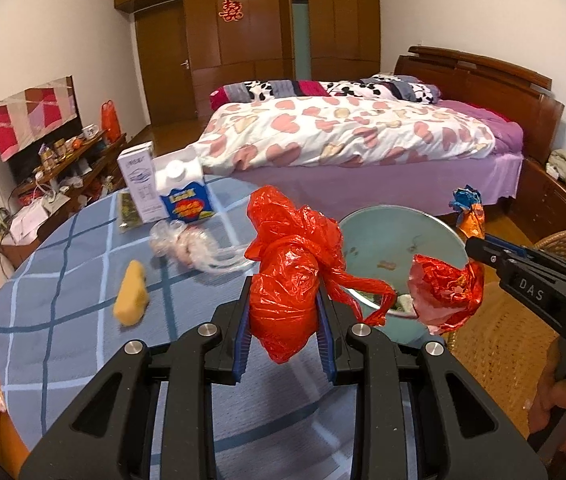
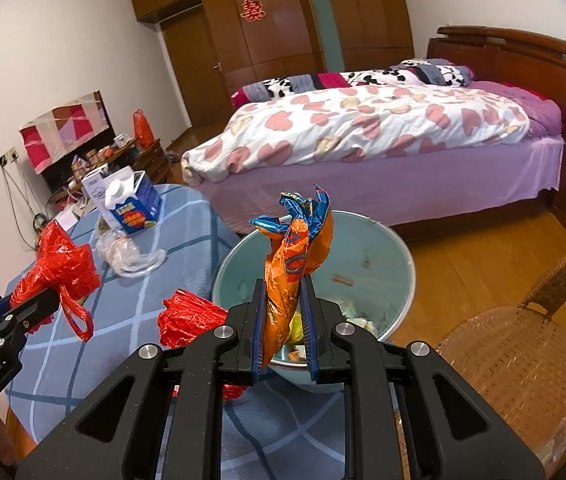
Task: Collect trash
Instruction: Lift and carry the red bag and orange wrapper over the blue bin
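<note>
Red bag (image 1: 287, 284) clamped in left gripper (image 1: 286, 300) beside bin rim (image 1: 403, 210).

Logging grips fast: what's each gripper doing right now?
Left gripper: shut on red bag.
Right gripper: shut on orange wrapper.

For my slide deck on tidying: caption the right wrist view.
Right gripper clamps an orange snack wrapper above the blue bin; left gripper holds a red plastic bag.
</note>
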Tool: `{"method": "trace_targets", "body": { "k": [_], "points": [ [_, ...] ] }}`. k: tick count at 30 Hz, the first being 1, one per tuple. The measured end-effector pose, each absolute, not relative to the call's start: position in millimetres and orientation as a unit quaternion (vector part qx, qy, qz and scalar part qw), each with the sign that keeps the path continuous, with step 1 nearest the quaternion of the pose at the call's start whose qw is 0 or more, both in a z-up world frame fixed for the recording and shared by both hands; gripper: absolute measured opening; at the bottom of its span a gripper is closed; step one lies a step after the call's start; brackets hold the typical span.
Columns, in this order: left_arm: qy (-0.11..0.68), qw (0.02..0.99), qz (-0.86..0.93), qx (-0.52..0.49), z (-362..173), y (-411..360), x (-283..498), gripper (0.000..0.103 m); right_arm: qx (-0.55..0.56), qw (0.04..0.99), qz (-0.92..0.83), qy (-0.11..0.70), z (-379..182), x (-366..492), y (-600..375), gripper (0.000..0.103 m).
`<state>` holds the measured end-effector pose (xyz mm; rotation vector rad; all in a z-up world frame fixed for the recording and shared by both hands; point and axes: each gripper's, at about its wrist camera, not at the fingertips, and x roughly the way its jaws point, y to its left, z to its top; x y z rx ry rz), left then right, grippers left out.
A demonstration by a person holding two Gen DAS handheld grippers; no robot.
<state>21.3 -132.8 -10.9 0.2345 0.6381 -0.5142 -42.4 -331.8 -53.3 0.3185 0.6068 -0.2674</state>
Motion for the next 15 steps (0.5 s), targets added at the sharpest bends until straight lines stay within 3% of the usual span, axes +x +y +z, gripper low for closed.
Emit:
{"method": "trace_targets", "body": {
  "k": [15],
  "points": [
    [0.307,0.899,-0.282,0.131,-16.4,-189.3,27.3,0.028,0.176,0.923,-0.180,0.291,-58.6,-42.5,-369.1,0.017]
  ]
}}
